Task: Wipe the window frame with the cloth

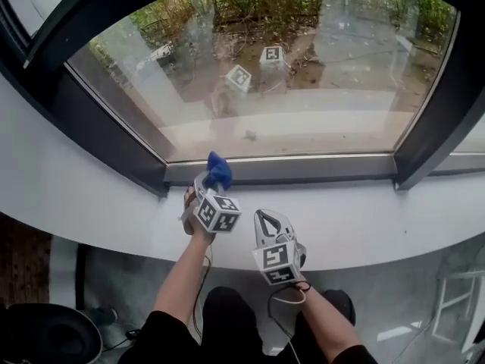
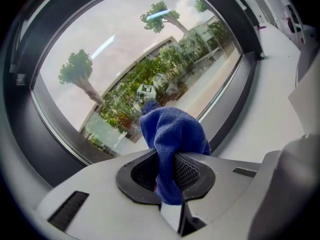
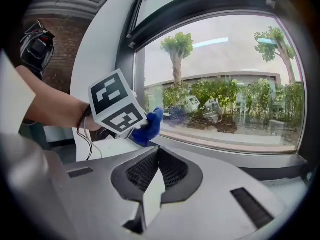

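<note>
The left gripper (image 2: 169, 176), clamped on the cloth (image 2: 172, 129), holds it by the lower left corner of the window frame (image 1: 303, 170), so wiping seems to be at its start and next calls for pressing and sliding rightward, while the right gripper (image 3: 152, 176) idles, jaws together and empty.

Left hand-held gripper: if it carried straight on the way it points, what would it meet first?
Probably the dark bottom window frame: the left hand-held gripper, shut on the blue cloth, points at it, cloth leading. It could land on the glass just above; depth is unclear.
</note>
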### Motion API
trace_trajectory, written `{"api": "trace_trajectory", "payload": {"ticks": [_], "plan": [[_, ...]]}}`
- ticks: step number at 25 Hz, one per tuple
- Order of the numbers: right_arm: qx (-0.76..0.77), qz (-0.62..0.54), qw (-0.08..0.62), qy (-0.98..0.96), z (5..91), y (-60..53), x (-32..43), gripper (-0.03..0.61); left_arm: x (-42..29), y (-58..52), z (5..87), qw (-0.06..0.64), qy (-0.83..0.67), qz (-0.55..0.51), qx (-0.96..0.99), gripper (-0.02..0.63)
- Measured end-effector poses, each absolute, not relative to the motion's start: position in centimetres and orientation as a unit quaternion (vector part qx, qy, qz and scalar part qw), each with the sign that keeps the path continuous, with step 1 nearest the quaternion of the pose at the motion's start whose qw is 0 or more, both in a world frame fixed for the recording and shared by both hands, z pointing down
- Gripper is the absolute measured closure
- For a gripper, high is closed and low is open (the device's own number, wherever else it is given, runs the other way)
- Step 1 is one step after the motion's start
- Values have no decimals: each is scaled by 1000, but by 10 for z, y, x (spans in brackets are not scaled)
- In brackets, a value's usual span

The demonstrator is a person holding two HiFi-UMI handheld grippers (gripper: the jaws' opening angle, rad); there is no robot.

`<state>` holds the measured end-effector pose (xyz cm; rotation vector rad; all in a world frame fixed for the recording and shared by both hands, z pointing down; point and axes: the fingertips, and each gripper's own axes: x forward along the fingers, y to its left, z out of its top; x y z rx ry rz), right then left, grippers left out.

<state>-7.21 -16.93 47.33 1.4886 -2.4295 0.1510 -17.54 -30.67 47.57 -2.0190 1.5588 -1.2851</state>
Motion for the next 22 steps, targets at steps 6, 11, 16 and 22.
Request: {"api": "trace_trajectory", "payload": {"ticks": [6, 11, 16, 22], "plan": [[511, 74, 180, -837, 407, -121, -43, 572, -124, -239, 402, 104, 520, -386, -755, 560], [510, 90, 191, -834, 330, -94, -33, 572, -98, -199, 320, 84, 494, -335, -798, 558], [514, 86, 206, -828, 222, -49, -30, 572, -80, -139, 222, 42, 465, -285, -837, 558], [526, 85, 184, -826, 101, 6, -42, 572, -84, -64, 104, 16, 459, -225, -859, 558]]}}
